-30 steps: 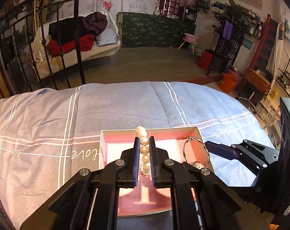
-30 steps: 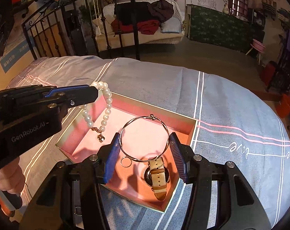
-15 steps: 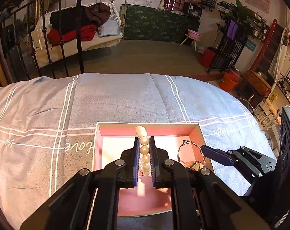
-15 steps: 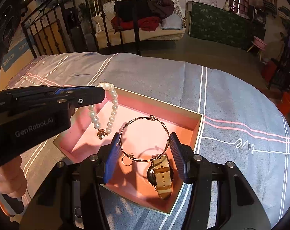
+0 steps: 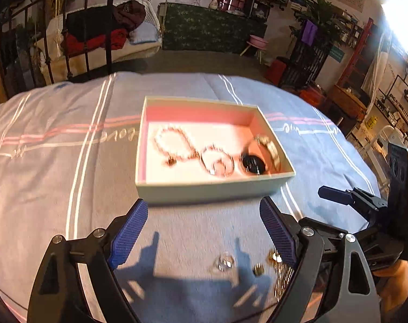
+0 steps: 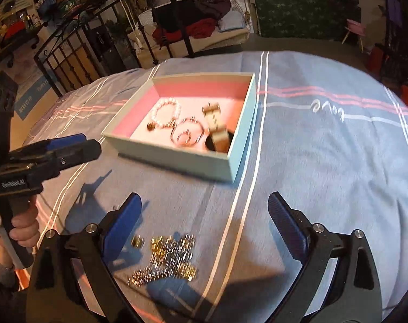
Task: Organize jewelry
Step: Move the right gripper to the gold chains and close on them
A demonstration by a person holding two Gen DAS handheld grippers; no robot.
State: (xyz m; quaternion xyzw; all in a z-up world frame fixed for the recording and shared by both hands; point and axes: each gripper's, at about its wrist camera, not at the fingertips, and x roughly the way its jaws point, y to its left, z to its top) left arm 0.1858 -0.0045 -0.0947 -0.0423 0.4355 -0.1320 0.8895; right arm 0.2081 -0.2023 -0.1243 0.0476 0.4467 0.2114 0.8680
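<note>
An open box with a pink inside stands on the blue bedspread. In it lie a pearl bracelet, a thin metal bangle and a watch with a tan strap. My left gripper is open and empty, on the near side of the box. My right gripper is open and empty, near side of the box too. A heap of gold chain lies on the cloth between the right fingers. A small clear ring lies beside it.
The bedspread has white and pink stripes and drops off at its edges. A black iron bed rail stands behind. The left gripper shows in the right wrist view, the right gripper in the left wrist view.
My left gripper let go of the pearl bracelet and my right gripper let go of the bangle; both lie in the box. Both grippers opened wide and drew back from the box.
</note>
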